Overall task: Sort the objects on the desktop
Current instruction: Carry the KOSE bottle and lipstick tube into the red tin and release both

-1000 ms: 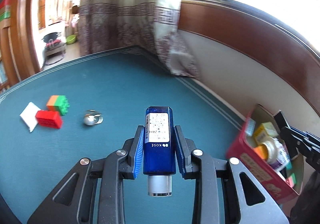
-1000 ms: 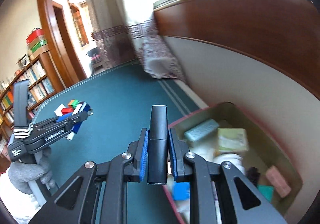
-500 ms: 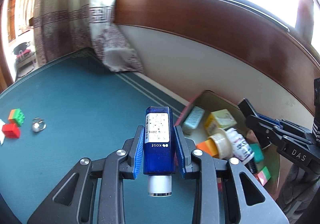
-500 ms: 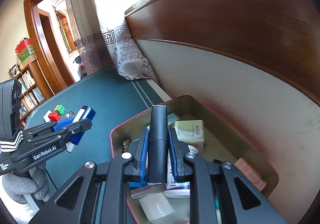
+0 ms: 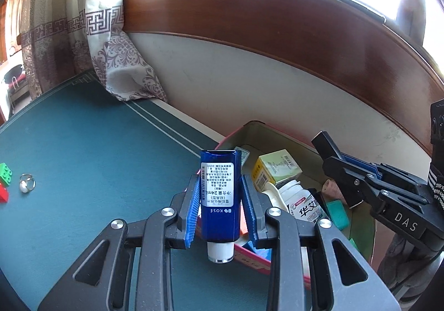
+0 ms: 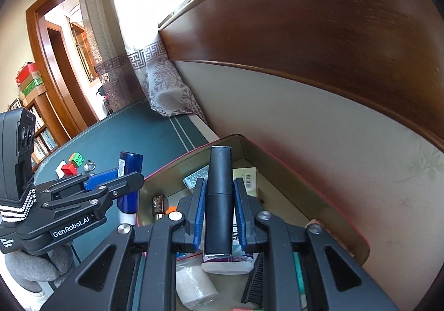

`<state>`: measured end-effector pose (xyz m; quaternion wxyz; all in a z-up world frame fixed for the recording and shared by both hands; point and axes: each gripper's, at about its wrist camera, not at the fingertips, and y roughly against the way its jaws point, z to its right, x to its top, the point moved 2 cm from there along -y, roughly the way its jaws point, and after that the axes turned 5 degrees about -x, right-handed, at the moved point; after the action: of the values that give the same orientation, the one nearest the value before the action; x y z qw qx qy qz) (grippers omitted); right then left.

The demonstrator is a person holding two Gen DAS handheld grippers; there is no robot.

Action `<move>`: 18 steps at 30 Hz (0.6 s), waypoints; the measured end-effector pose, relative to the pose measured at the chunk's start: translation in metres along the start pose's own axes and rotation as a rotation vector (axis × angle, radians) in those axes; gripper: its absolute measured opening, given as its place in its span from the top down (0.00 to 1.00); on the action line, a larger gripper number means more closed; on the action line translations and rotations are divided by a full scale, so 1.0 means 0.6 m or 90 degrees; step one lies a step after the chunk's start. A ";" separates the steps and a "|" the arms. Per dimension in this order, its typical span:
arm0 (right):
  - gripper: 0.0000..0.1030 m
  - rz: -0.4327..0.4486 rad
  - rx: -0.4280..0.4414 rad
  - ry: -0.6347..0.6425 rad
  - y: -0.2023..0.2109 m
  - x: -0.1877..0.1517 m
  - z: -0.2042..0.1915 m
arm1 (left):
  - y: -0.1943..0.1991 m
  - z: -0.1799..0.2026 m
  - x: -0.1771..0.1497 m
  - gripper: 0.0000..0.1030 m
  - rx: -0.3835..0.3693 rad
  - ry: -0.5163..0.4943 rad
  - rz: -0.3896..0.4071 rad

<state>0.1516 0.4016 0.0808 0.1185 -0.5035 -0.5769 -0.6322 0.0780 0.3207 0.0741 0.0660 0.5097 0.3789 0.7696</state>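
Right wrist view: my right gripper (image 6: 219, 216) pinches the black tube (image 6: 219, 200) over the red tin (image 6: 319, 194) for dropping, while my left gripper (image 5: 220, 205) clamps the blue bottle (image 5: 220, 194) near its rim.

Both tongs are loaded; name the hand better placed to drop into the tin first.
Right. Its tongs hold the black tube over the tin; the left tongs' blue bottle seems short of the rim.

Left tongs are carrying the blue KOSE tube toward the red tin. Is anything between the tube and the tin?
Nothing visible blocks it. The blue tube, clamped in the left tongs, hangs at the tin's near rim, lid off. The tin is crowded, and the right tongs hold a black tube over it.
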 end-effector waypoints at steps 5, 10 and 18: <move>0.60 -0.007 -0.006 -0.023 -0.004 0.000 0.016 | -0.002 0.005 0.000 0.51 -0.031 0.022 0.005; 0.34 0.018 -0.021 -0.015 0.007 0.002 0.016 | 0.013 -0.002 0.005 0.51 -0.031 0.023 0.022; 0.26 0.026 -0.016 -0.013 0.013 0.003 0.009 | 0.027 -0.037 0.002 0.51 -0.012 0.051 0.024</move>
<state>0.1589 0.4045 0.0861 0.1190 -0.5232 -0.5598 -0.6314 0.0632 0.2985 0.0810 0.0408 0.4851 0.3645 0.7938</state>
